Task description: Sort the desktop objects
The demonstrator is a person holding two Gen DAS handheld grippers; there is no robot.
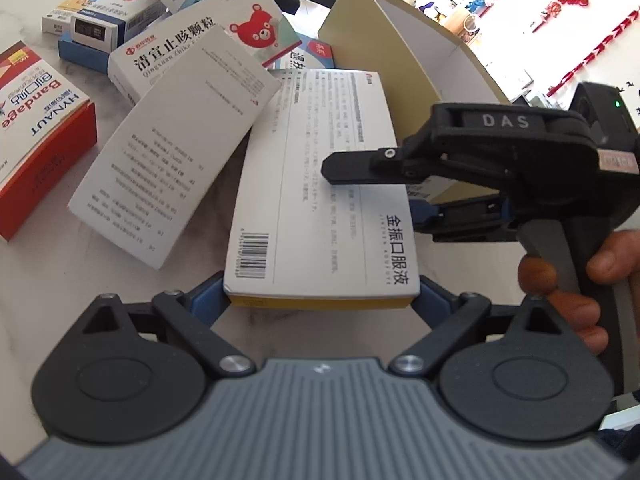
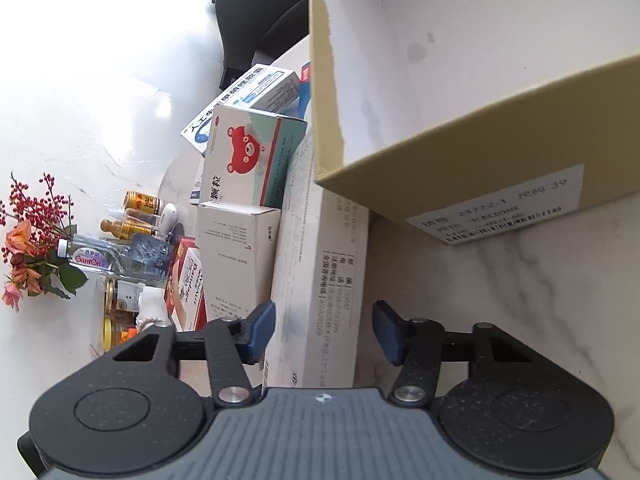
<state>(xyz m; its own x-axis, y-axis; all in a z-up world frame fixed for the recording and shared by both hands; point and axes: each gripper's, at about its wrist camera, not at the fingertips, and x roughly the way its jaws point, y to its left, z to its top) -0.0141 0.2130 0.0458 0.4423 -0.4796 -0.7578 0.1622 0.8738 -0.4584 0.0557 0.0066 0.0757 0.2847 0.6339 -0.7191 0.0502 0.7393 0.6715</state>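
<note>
- The left gripper (image 1: 322, 294) has its blue pads against both short-end corners of a large white medicine box (image 1: 320, 200); the jaws are spread wide and clamped on it, though the box's near edge covers the pad faces.
- That box lies flat on the marble table (image 1: 24, 280), its far end running under a second white box (image 1: 176, 152) that leans across it.
- The right gripper (image 2: 324, 330) straddles the same box's long edge; the left pad (image 2: 262, 330) touches its side, while the right pad (image 2: 386, 332) stands clear, so the jaws are not yet clamped.
- In the left wrist view, only the right gripper's upper finger (image 1: 352, 166) shows over the box; a hand (image 1: 580, 280) wraps the handle (cut off at the frame's edge).
- The open cardboard box (image 2: 460, 168) sits just beyond, its label (image 2: 496, 204) too blurred to read.
- A red-bear box (image 1: 256, 28) and a bandage box (image 1: 40, 128) lie to the left; bottles (image 2: 132, 220) farther off are small and indistinct.
</note>
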